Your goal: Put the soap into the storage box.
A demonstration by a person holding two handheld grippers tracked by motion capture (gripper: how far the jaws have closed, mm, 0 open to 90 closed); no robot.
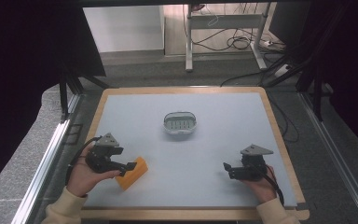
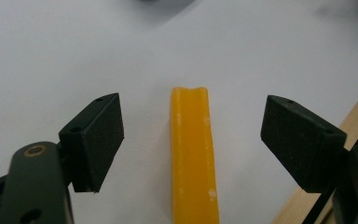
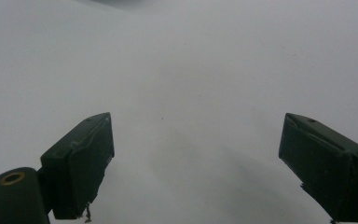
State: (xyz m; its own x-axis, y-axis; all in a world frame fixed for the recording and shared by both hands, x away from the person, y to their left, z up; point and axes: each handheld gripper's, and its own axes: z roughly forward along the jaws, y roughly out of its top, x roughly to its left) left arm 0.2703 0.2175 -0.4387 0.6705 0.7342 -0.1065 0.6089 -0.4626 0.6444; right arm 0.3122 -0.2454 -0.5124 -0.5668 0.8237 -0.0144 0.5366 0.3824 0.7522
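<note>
No brand, label or writing is showing legibly on anything here. The left tongs are sitting at about 8 o'clock on the table, spread wide and released, with the orange block lying between the two jaws. In the left gripper view the block is running straight up the middle, with pale table showing on both sides of it, so neither jaw is touching it. The right tongs are resting at about 4 o'clock, likewise spread wide and grasping nothing, with bare grey table between the jaws. A small grey basket is standing near the table's centre, well apart from both tongs
</note>
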